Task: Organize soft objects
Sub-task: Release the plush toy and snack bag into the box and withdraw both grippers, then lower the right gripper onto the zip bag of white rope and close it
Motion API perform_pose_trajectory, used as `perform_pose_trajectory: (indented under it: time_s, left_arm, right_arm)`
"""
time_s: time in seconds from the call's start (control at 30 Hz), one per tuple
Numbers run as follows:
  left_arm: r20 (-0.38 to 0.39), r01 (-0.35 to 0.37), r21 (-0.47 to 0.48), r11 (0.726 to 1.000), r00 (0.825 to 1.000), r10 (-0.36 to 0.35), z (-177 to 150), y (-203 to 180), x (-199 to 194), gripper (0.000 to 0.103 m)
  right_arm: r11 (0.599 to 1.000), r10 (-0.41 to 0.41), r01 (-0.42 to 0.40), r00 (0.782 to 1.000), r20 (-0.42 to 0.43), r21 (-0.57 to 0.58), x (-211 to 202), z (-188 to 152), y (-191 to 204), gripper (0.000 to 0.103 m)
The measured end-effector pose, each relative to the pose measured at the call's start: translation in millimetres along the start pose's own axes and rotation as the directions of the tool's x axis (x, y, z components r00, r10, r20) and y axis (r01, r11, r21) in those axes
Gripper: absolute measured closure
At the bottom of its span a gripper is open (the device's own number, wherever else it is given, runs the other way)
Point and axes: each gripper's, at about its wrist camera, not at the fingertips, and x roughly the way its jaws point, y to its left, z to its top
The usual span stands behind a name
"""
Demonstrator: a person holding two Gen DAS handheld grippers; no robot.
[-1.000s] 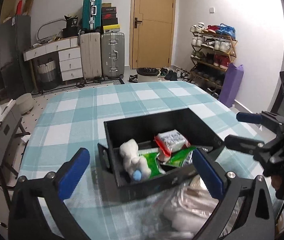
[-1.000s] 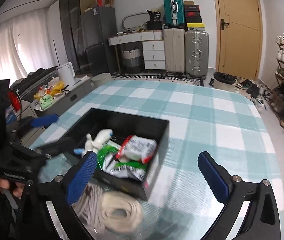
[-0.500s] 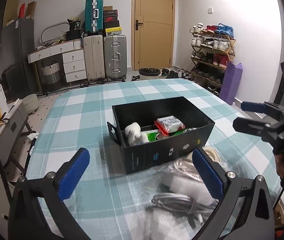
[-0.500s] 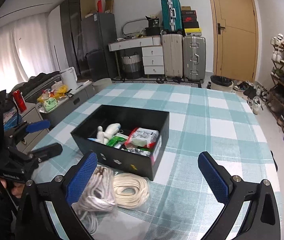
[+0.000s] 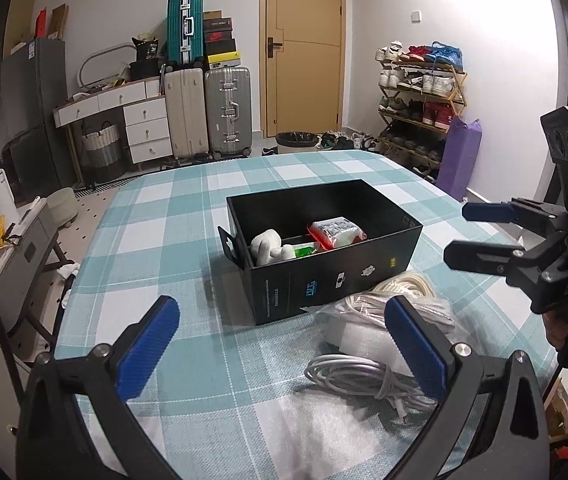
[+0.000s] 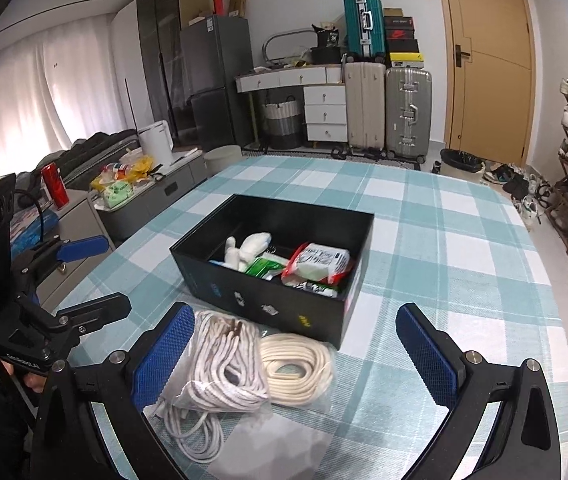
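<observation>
Both grippers hover spread wide and empty above the checked counter, near the black box.

The left gripper (image 5: pixel 279 354) has its blue fingers (image 5: pixel 147 346) far apart over the cloth; the right gripper (image 6: pixel 298 356) is equally wide. Between and just beyond them lie a white cable (image 5: pixel 358 376), a speckled rope bundle (image 6: pixel 223 364) and a cream rope coil (image 6: pixel 296 364), the two ropes touching the near wall of the black box (image 6: pixel 267 304). Inside sit a white plush toy (image 6: pixel 249 246), green packets (image 6: pixel 263 268) and a red-edged pack (image 6: pixel 318 262) on the counter (image 6: pixel 444 248).
</observation>
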Motion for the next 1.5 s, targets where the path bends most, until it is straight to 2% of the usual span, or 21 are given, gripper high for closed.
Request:
perform_pose_trajectory:
  time_s: [0.37, 0.93, 1.1, 1.33, 1.5]
  left_arm:
    - [-0.029, 0.012, -0.004, 1.0, 1.0, -0.012, -5, 1, 8, 0.0]
    - [-0.049, 0.016, -0.002, 1.0, 0.999, -0.016, -8, 2, 14, 0.0]
    - [-0.05, 0.015, -0.003, 1.0, 0.999, -0.015, -9, 2, 15, 0.0]
    - [-0.051, 0.018, -0.001, 1.0, 0.999, -0.018, -9, 2, 16, 0.0]
    - [-0.053, 0.018, 0.0, 1.0, 0.998, -0.018, -10, 3, 17, 0.0]
  right_arm:
    - [0.997, 0.078, -0.077, 0.993, -0.091, 0.017, 28, -9, 6, 0.001]
    - [0.991, 0.13, -0.125, 0.978, -0.166, 0.038, 51, -22, 7, 0.001]
    - [0.983, 0.18, -0.171, 0.969, -0.172, 0.068, 56, -25, 4, 0.015]
    - [0.97, 0.238, -0.223, 0.954, -0.18, 0.096, 59, -26, 3, 0.024]
    - [0.952, 0.292, -0.267, 0.937, -0.189, 0.147, 62, -28, 0, 0.025]
